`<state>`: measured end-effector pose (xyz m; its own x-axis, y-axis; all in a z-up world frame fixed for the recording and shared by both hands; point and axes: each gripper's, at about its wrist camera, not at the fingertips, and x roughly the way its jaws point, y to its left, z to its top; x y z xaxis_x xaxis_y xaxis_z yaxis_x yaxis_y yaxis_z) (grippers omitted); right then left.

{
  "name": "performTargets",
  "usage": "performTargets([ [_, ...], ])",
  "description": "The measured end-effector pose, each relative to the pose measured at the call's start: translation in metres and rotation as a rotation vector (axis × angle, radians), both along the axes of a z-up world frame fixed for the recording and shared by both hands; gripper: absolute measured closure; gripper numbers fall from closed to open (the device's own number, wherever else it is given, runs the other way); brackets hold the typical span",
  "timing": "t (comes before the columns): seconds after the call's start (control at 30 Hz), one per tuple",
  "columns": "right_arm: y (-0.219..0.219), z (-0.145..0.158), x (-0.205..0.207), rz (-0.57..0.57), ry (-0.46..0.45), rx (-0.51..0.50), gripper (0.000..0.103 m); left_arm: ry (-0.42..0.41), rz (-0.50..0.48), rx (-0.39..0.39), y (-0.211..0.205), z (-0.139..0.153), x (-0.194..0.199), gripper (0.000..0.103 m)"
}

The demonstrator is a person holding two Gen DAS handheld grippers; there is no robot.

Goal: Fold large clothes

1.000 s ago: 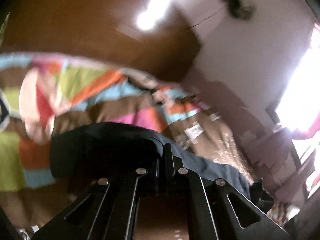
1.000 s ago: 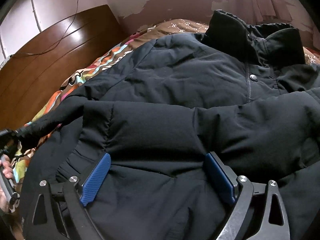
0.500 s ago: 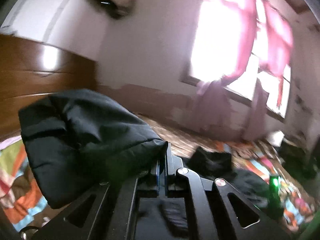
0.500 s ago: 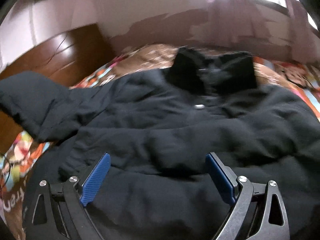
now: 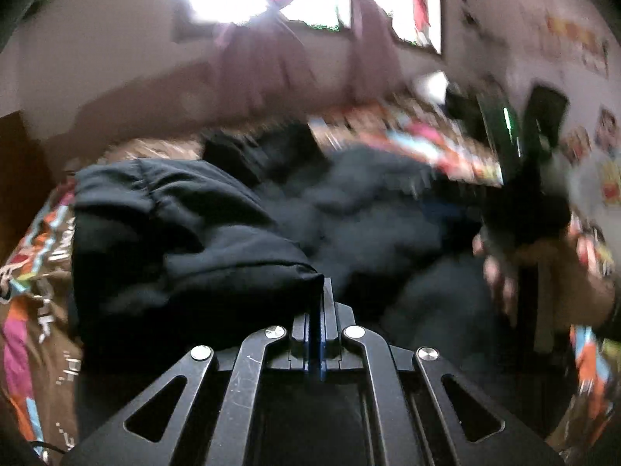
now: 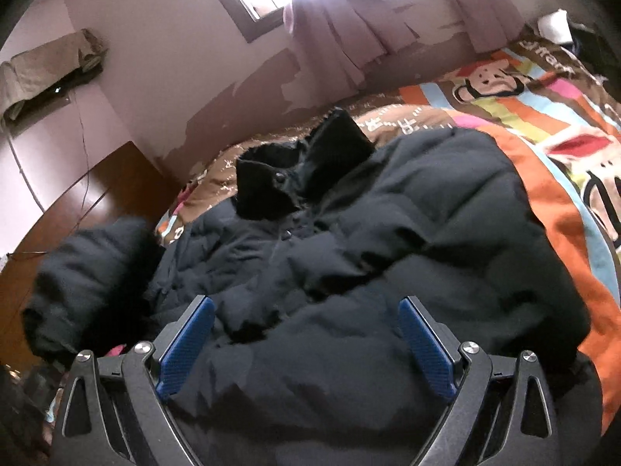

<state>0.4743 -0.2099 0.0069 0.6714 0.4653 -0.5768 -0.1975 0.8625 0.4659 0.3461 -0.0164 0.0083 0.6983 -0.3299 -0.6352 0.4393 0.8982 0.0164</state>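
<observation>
A black padded jacket (image 6: 407, 240) lies front up on the bed, collar (image 6: 302, 167) toward the far wall. My left gripper (image 5: 321, 291) is shut on the jacket's left sleeve (image 5: 174, 233) and holds it lifted above the jacket body (image 5: 368, 209). The same raised sleeve (image 6: 89, 283) shows blurred at the left in the right wrist view. My right gripper (image 6: 306, 334) is open, its blue pads (image 6: 186, 345) spread over the jacket's lower part, holding nothing. The person's right hand (image 5: 543, 268) with that gripper shows blurred in the left wrist view.
The bed has a colourful cartoon-print cover (image 6: 543, 116). A wooden headboard (image 6: 77, 202) stands at the left. A window with pink curtains (image 6: 341, 27) is on the far wall. A covered wall unit (image 6: 46, 70) hangs at upper left.
My left gripper has swung the sleeve up and over toward the jacket's middle. The right gripper's view tilted up and right over the jacket; its jaws stayed open.
</observation>
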Motion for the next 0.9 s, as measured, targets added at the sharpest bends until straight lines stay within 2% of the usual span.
performTargets([
  [0.1,-0.012,-0.009,-0.001,-0.008,0.026,0.036,0.007,0.065,-0.041,0.084,-0.017,-0.026,0.0,0.102],
  [0.2,-0.019,-0.014,-0.001,-0.007,0.038,0.068,0.007,0.088,-0.052,0.105,-0.016,-0.039,-0.01,0.101],
  [0.27,-0.018,-0.014,-0.002,0.004,0.038,0.064,0.007,0.107,-0.066,0.078,-0.01,-0.041,-0.012,0.094],
  [0.33,-0.018,-0.014,-0.004,0.015,0.034,0.061,0.007,0.133,-0.087,0.025,-0.003,-0.041,-0.011,0.075],
  [0.43,-0.017,-0.014,-0.004,0.038,0.036,0.076,0.007,0.136,-0.124,-0.015,-0.003,-0.037,-0.018,0.057],
  [0.5,-0.016,-0.014,-0.003,0.054,0.041,0.103,0.007,0.092,-0.137,0.017,-0.006,-0.029,-0.03,0.053],
  [0.7,-0.016,-0.018,-0.002,0.053,0.065,0.13,0.007,-0.098,-0.206,0.191,-0.034,-0.023,-0.056,0.053],
  [0.8,-0.018,-0.018,-0.002,0.051,0.07,0.142,0.007,-0.114,-0.259,0.249,-0.048,-0.028,-0.056,0.053],
  [0.9,-0.021,-0.018,-0.002,0.057,0.072,0.16,0.007,-0.062,-0.31,0.268,-0.056,-0.038,-0.048,0.053],
])
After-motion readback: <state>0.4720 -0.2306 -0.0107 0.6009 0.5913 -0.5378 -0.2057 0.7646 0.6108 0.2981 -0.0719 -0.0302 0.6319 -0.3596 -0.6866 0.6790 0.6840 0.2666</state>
